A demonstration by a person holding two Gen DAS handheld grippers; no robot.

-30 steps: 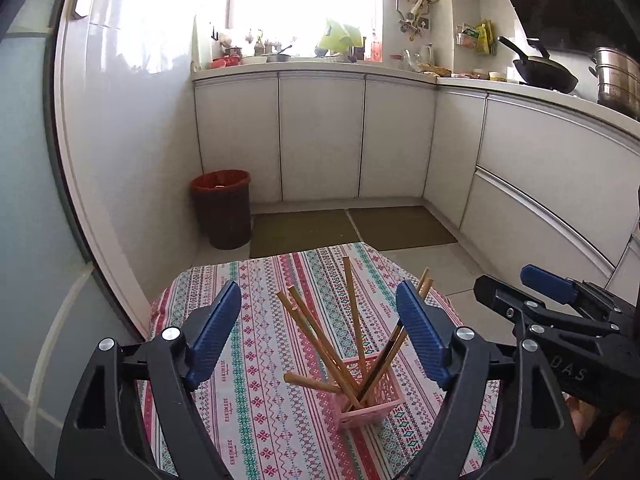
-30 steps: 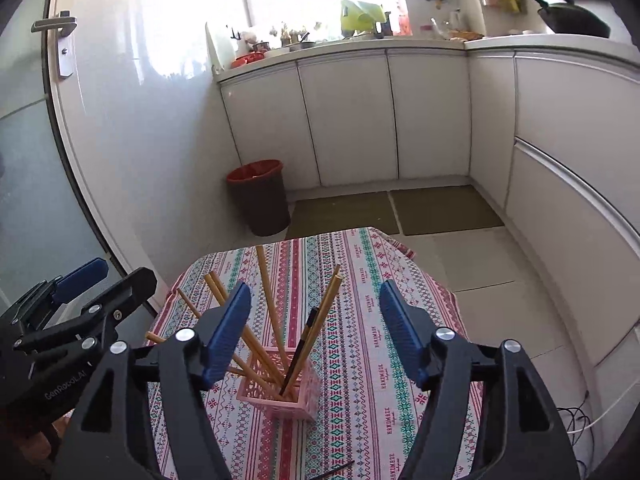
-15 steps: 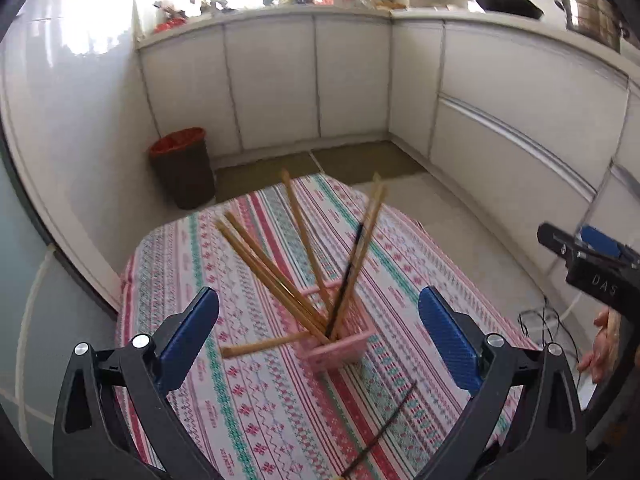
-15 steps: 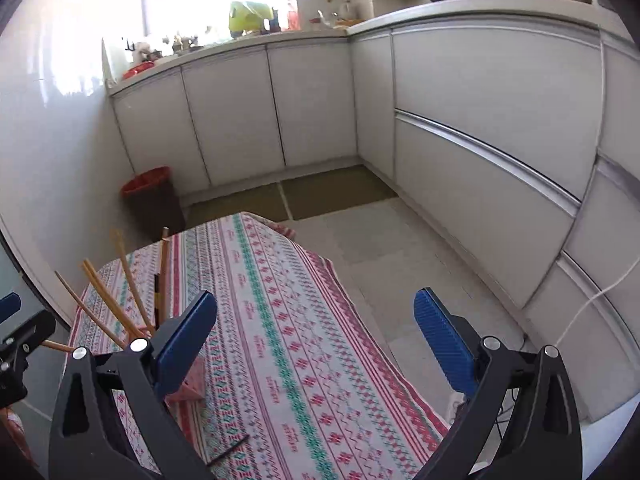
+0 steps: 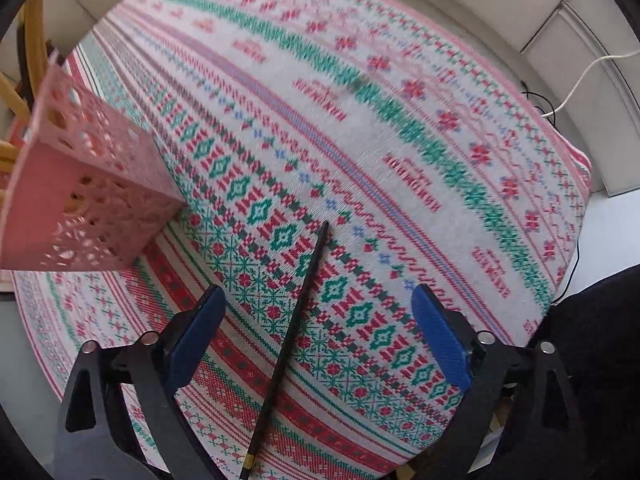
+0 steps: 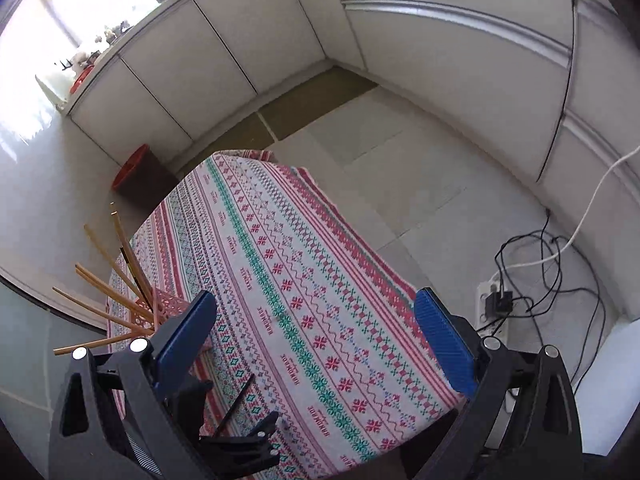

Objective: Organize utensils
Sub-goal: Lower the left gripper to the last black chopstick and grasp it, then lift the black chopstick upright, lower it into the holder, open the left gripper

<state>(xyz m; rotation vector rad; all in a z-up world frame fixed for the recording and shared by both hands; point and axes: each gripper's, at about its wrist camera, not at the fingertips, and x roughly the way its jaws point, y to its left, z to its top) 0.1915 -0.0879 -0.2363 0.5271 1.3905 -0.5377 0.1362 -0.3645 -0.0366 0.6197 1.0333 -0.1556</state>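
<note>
Left wrist view: left tongs [image 5: 316,336] point down at the table [image 5: 400,128], which is covered by a patterned cloth. Jaws stand wide and are closing; pads are clear of everything. A single black chopstick [image 5: 292,340] lies flat on the cloth between the two blue pads, running lengthwise from near the lower edge of the frame up toward the middle of the table, untouched. It sits closer to the left pad than to the right one. Its near end carries a gold band and is cut off at the frame edge.

Pink perforated holder [image 5: 84,188] stands at the left edge, well apart from the black chopstick; wooden chopsticks [image 5: 32,40] rise from it, mostly cropped. The far cloth is blurred.

Right wrist view: right tongs [image 6: 316,344] hang above the table, jaws spread wide, nothing between them. The left tongs appear low in the frame with the black chopstick's far tip just showing beyond them. The holder is half hidden behind the left blue pad. Cables [image 6: 540,264] and a power strip [image 6: 496,304] lie on the floor.
</note>
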